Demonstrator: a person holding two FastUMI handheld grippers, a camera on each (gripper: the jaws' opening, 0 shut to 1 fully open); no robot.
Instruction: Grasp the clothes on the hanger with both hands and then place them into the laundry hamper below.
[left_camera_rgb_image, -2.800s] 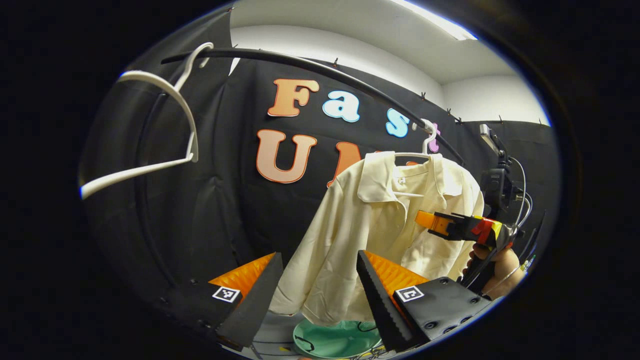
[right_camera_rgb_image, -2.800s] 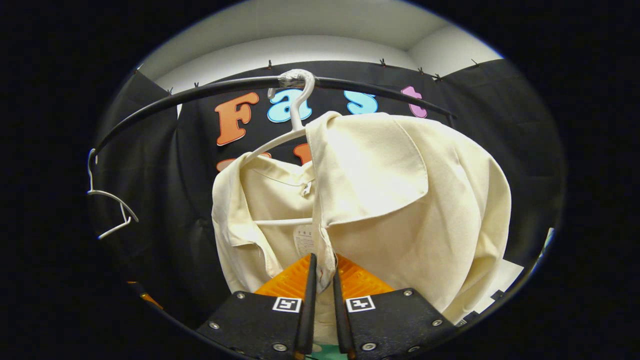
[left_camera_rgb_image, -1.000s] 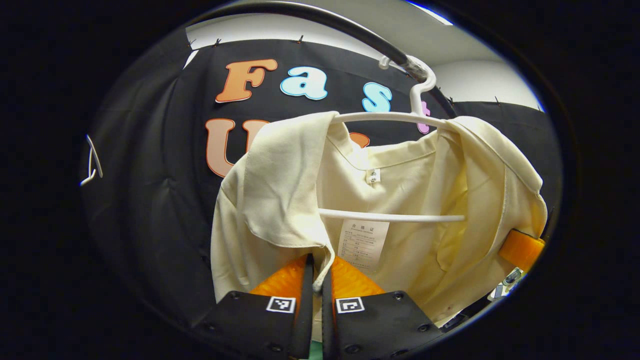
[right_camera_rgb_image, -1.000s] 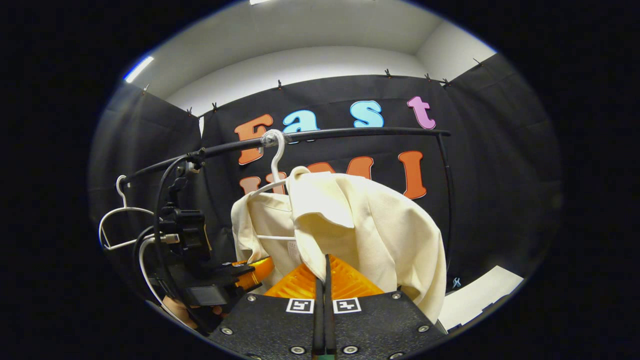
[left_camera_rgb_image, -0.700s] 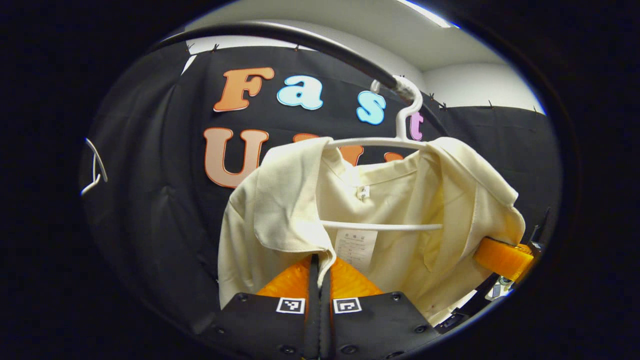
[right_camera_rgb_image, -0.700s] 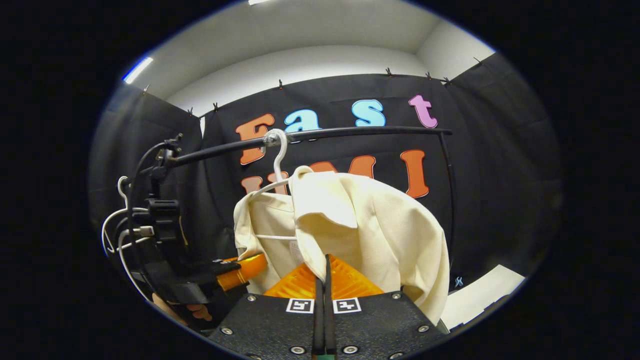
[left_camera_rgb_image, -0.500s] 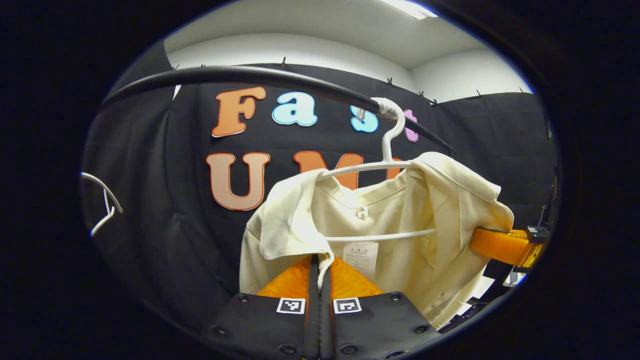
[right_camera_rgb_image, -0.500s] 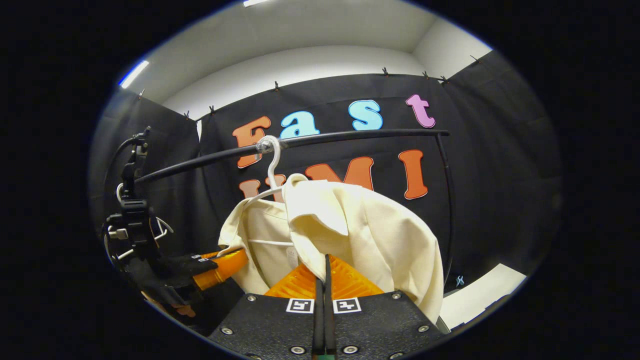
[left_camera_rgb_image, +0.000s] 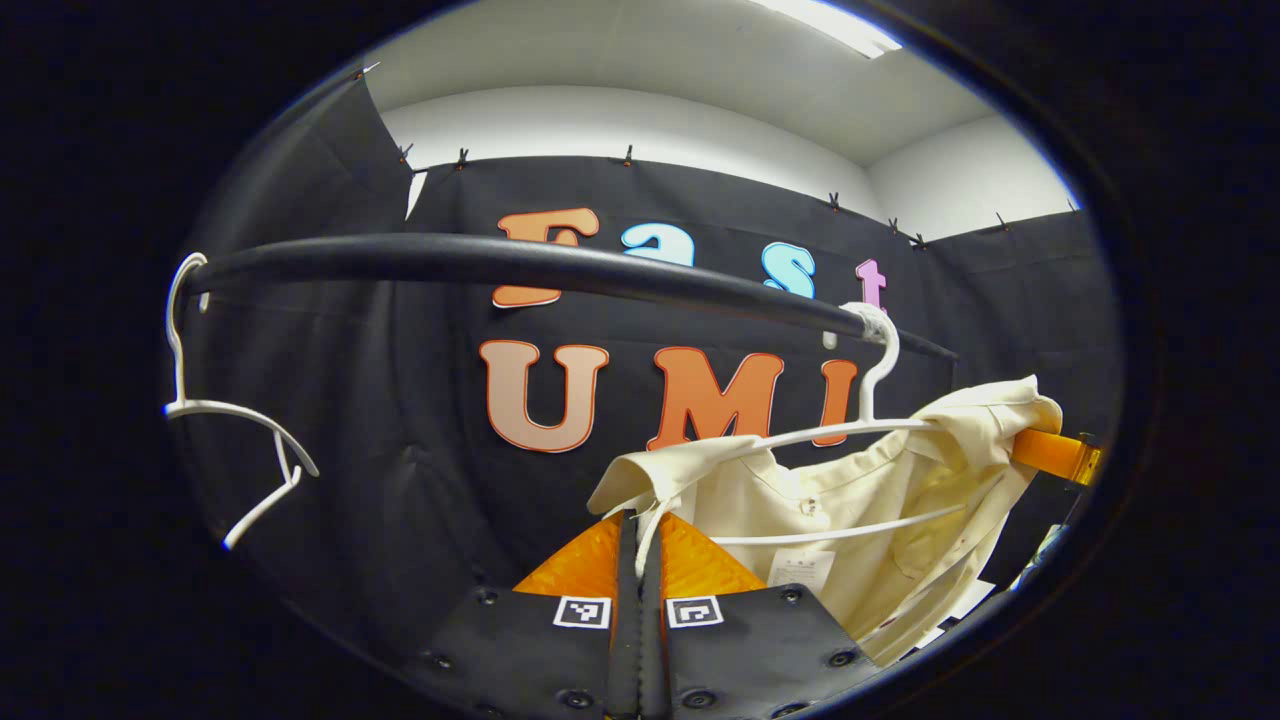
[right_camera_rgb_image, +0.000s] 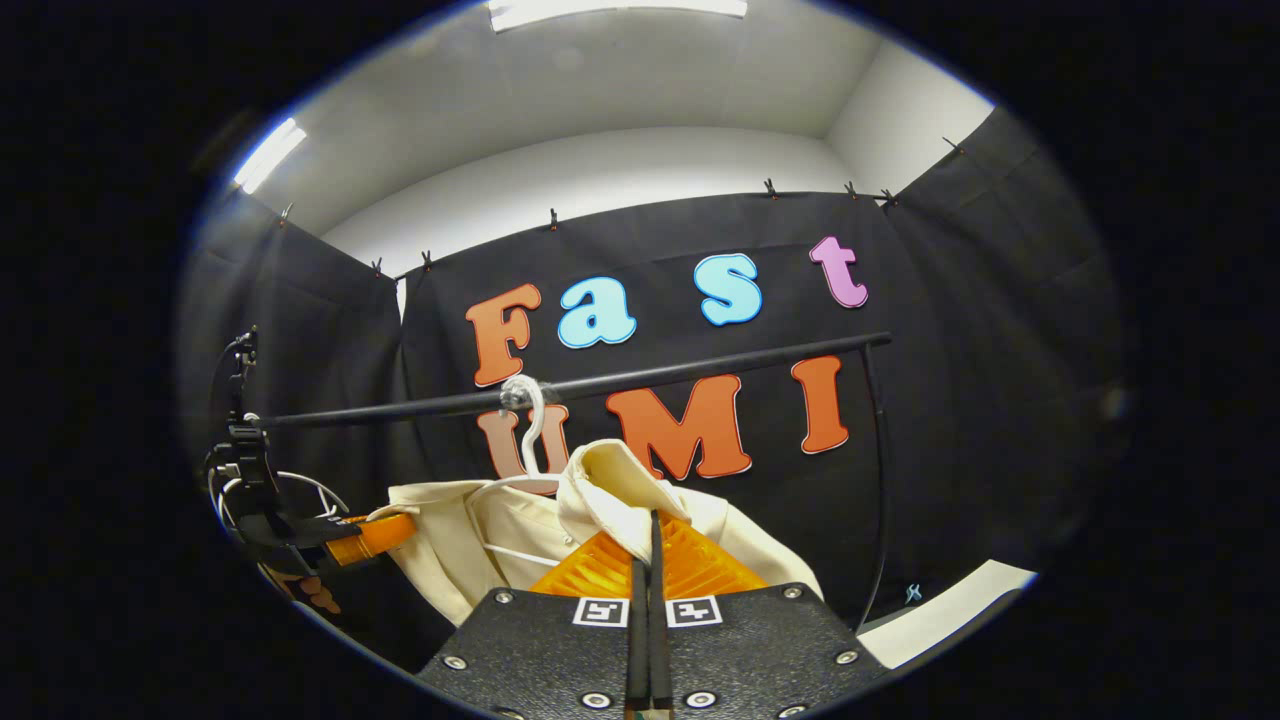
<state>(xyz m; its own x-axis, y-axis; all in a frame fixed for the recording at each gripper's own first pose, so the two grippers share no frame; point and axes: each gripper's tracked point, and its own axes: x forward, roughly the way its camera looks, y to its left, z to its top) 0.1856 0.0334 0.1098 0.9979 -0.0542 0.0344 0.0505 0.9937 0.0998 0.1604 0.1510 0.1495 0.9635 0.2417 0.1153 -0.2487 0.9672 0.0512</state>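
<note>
Black booth cloth behind the rail (left_camera_rgb_image: 520, 262): my left gripper (left_camera_rgb_image: 640, 560) and right gripper (right_camera_rgb_image: 650, 560) pinch the cream shirt (left_camera_rgb_image: 880, 520), half off its hanger (left_camera_rgb_image: 870, 400). I'd pull evenly, clearing both shoulders.

Cream collared shirt (right_camera_rgb_image: 610, 490) pinched off its white plastic hanger (right_camera_rgb_image: 527, 430)

Right gripper (right_camera_rgb_image: 645, 545) jaws closed on the collar; left gripper (right_camera_rgb_image: 385, 533) grips the other side.
</note>
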